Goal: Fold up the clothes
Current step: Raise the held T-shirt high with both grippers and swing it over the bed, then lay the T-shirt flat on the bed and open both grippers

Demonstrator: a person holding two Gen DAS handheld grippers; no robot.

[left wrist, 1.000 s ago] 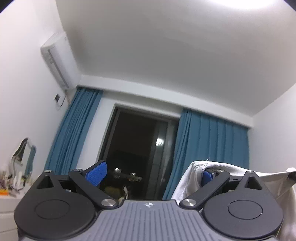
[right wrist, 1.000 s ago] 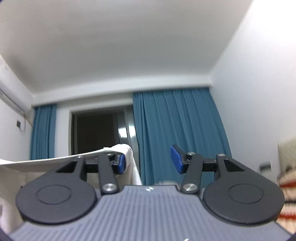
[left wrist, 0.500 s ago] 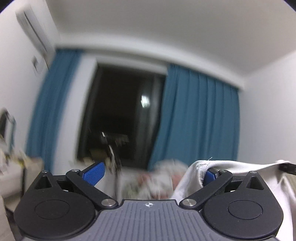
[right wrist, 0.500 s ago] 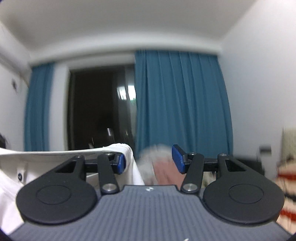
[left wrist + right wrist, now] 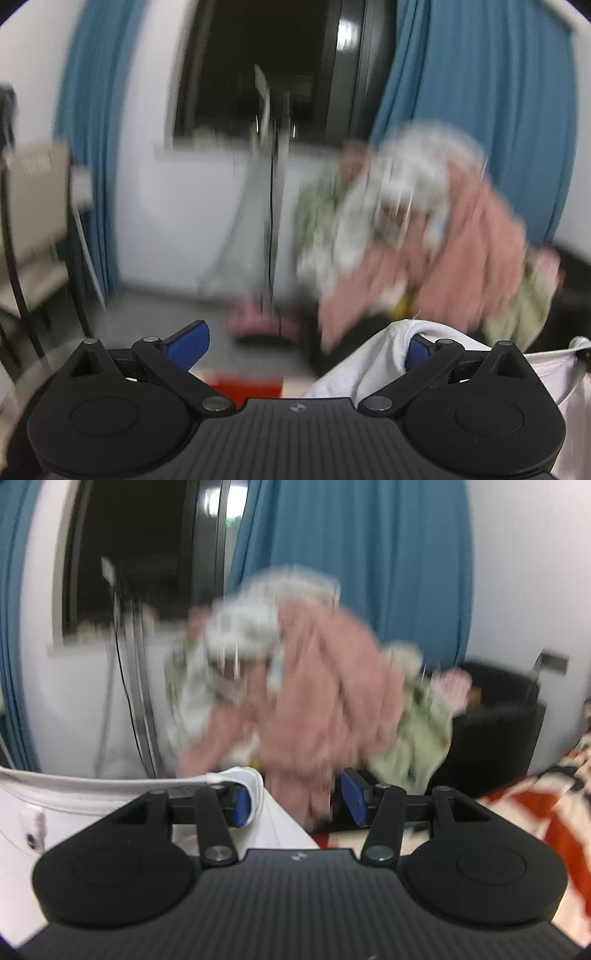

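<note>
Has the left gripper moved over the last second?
Yes. The left gripper has tipped downward: the blue curtain slid up the frame, and the ceiling gave way to the clothes pile.

White garment (image 5: 373, 373) draped over a blue pad (image 5: 416, 352) on the black left gripper (image 5: 303, 347). Blurry pink, white-patterned and pale green clothes heap (image 5: 295, 672) behind. Teal-blue curtains (image 5: 369, 554), red-orange and white patterned cloth (image 5: 535, 812) at right.

**Home bedroom or living room**

Domestic interior. Blue floor-length curtains (image 5: 354, 602) flank a dark night window (image 5: 280, 66). Heap of pink and patterned clothes (image 5: 314, 686) on a black armchair (image 5: 495, 738). Red-and-white patterned blanket (image 5: 535, 812) alongside.
</note>
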